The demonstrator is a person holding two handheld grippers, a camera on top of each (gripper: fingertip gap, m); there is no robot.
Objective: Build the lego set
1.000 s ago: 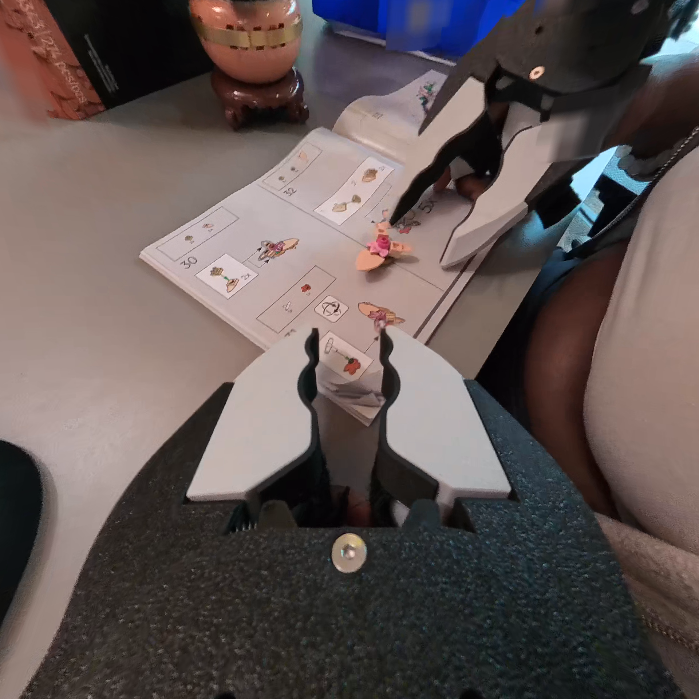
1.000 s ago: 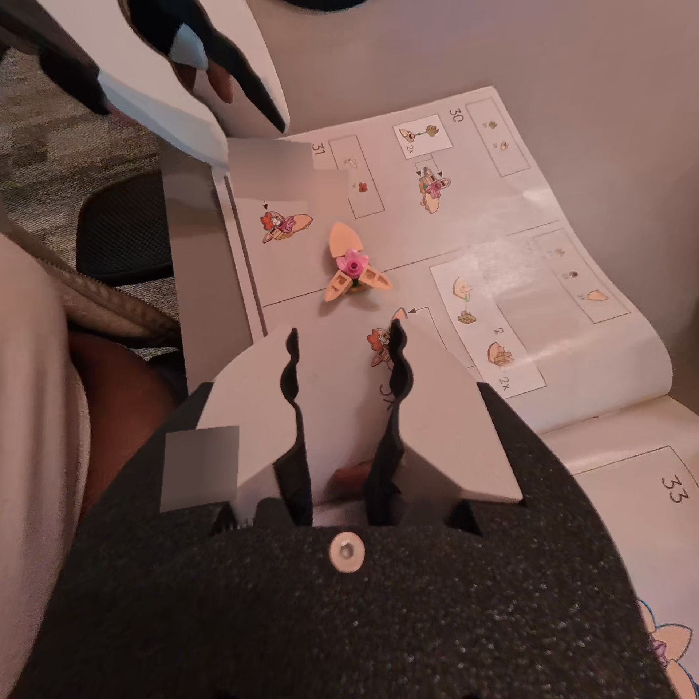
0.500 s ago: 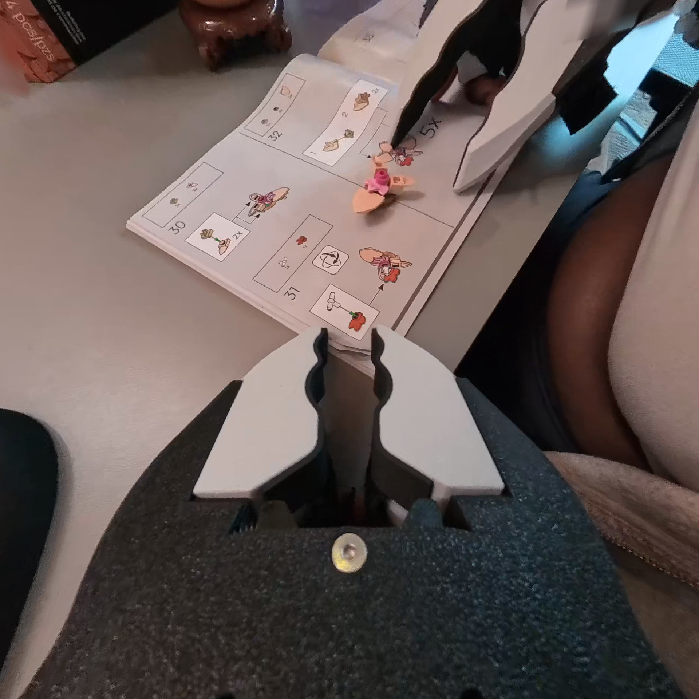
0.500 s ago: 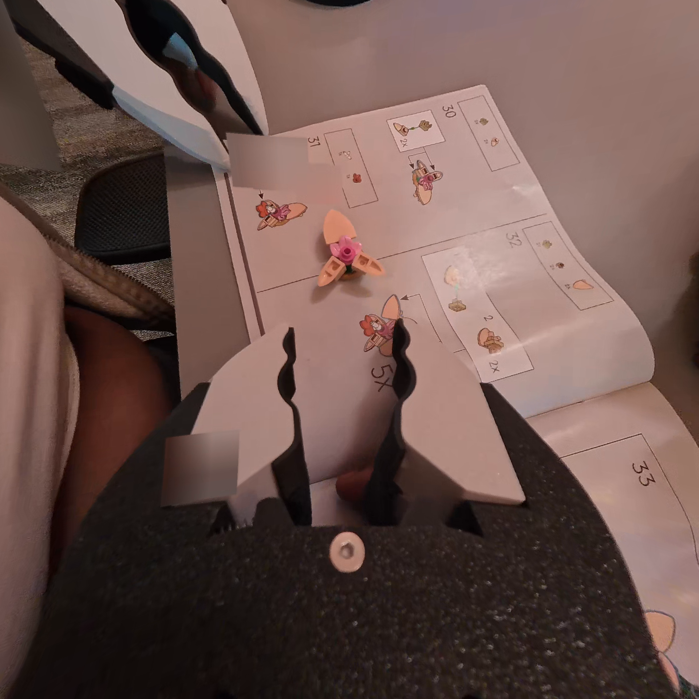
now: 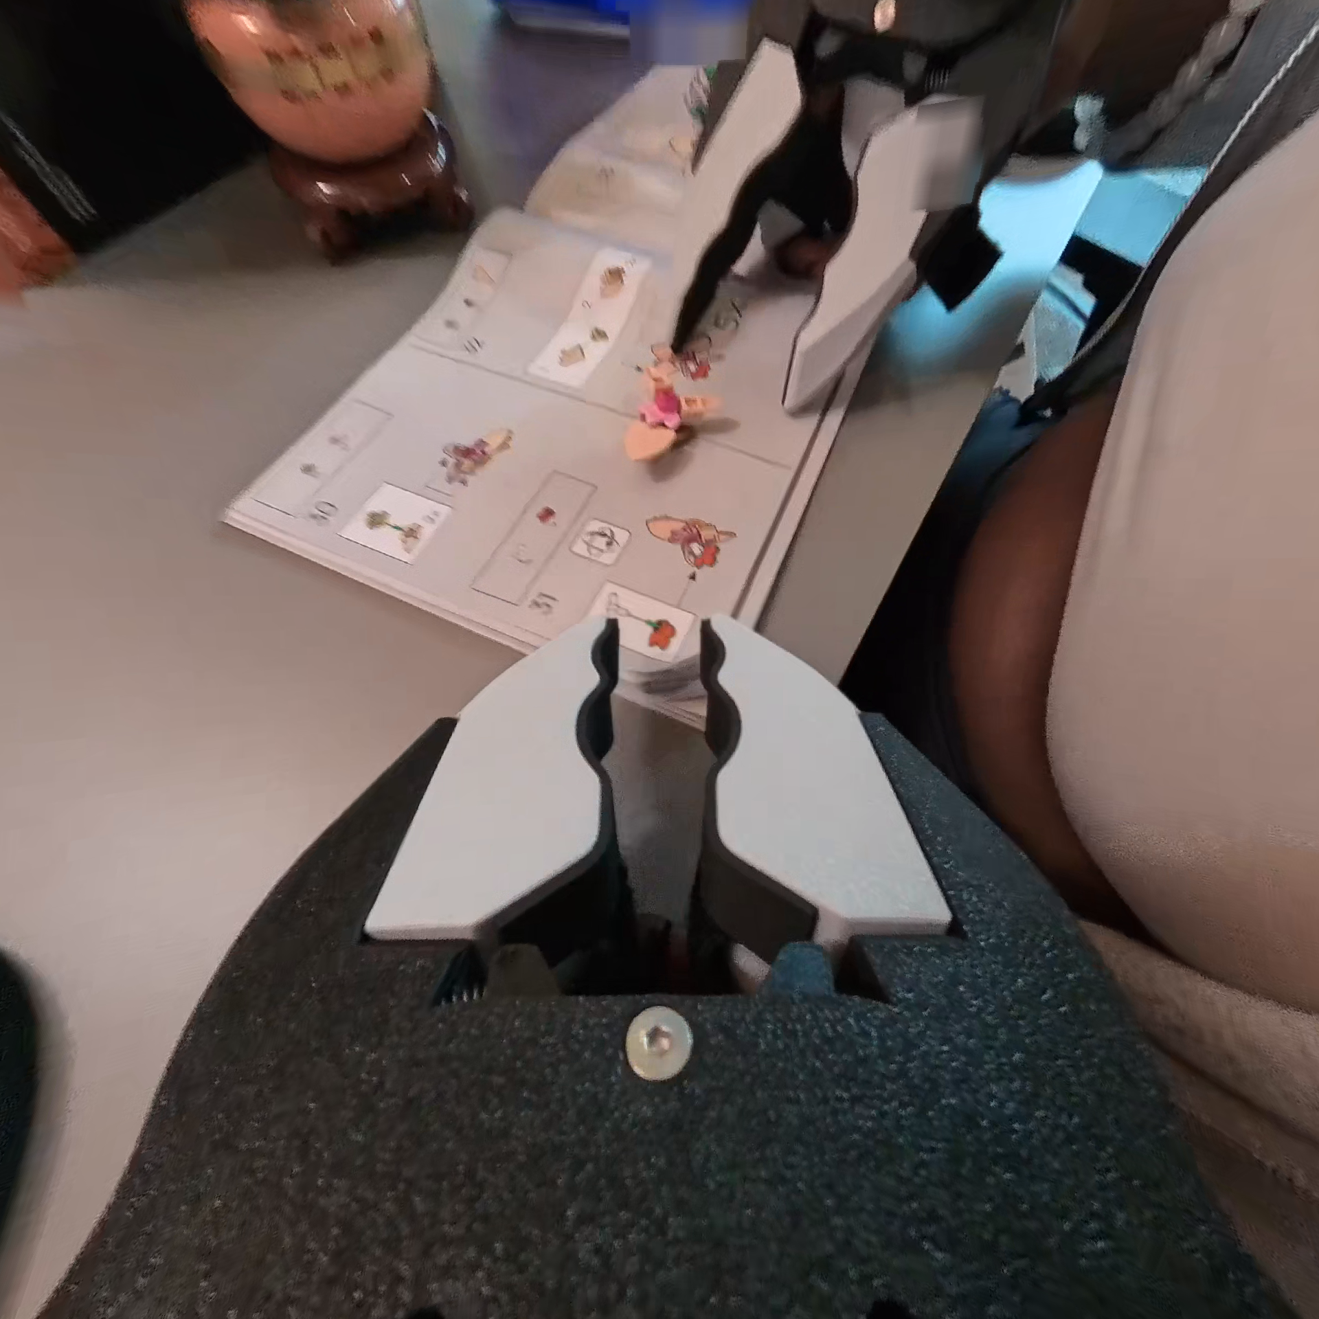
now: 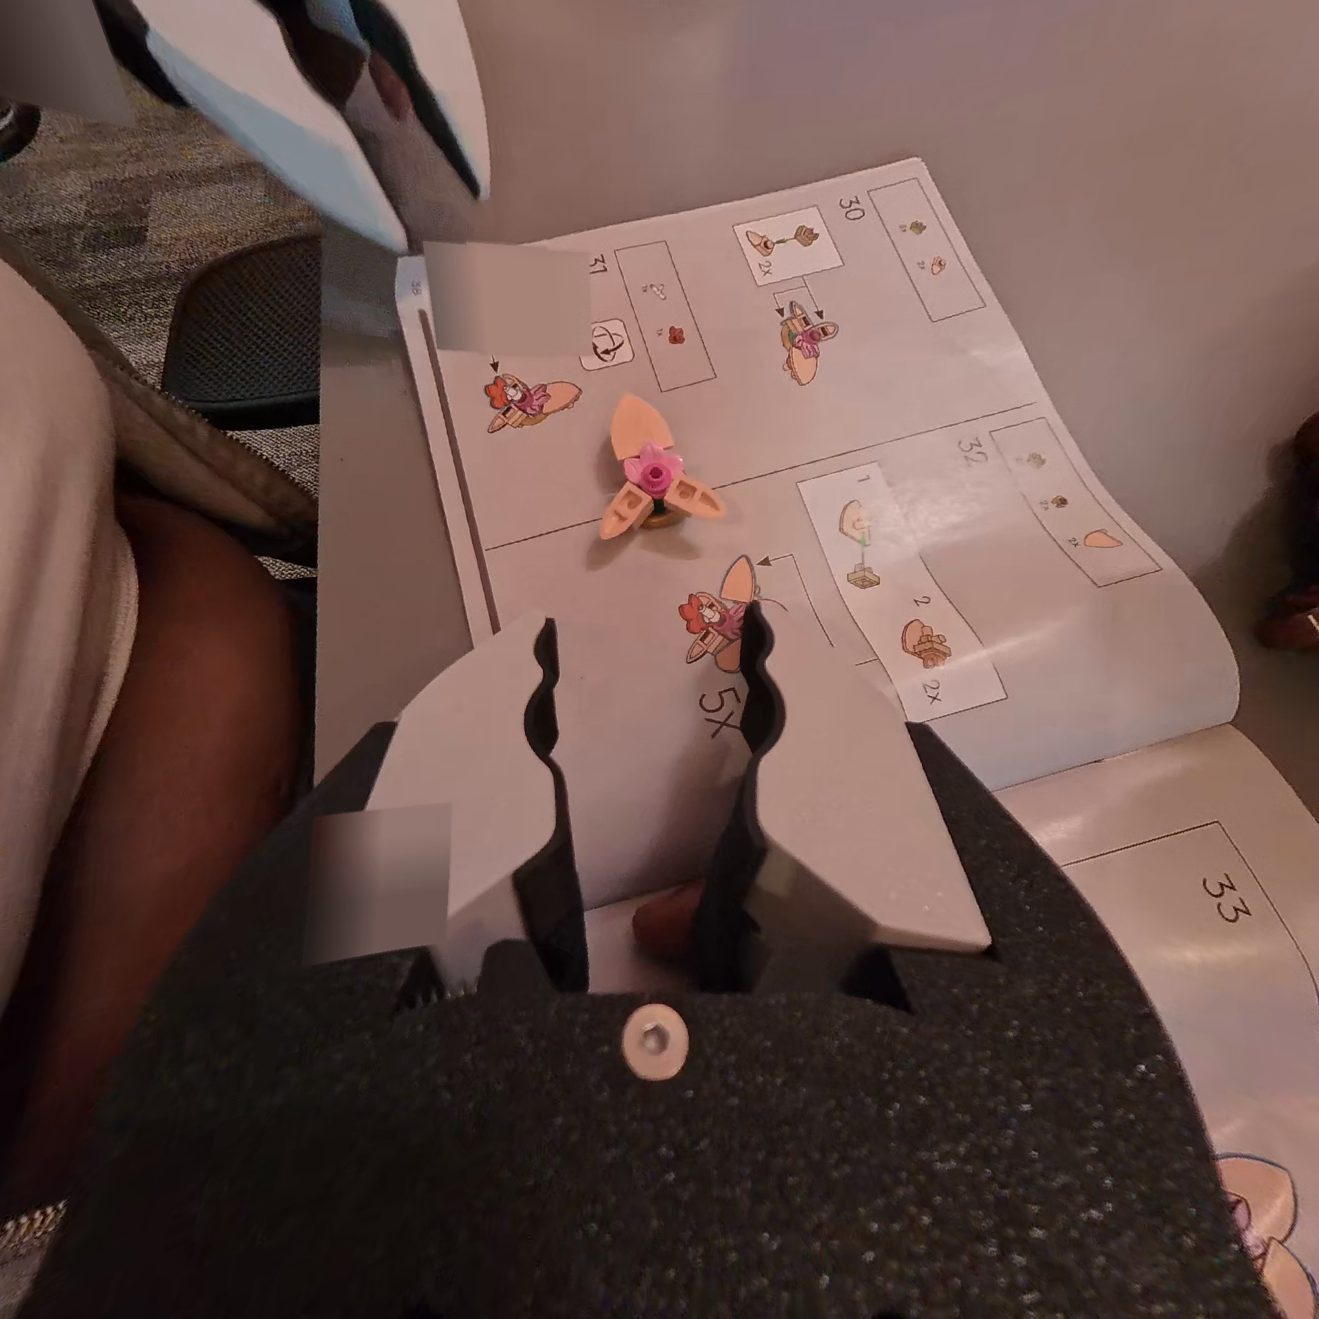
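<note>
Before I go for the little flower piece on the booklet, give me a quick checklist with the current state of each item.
1. Right claw open and empty: ok, a clear gap shows between its fingers.
2. Left claw open and empty: ok, gapped, nothing held.
3. Flower assembly free to grasp: ok, it lies alone on the open instruction booklet, touched by neither claw.
4. Right claw lined up: not ok, the flower sits ahead of the tips, not between them.
5. Left claw clear of the approach: ok, it hovers at the booklet's near corner, apart from the flower.
6. Flower pieces firmly joined: cannot tell.
</note>
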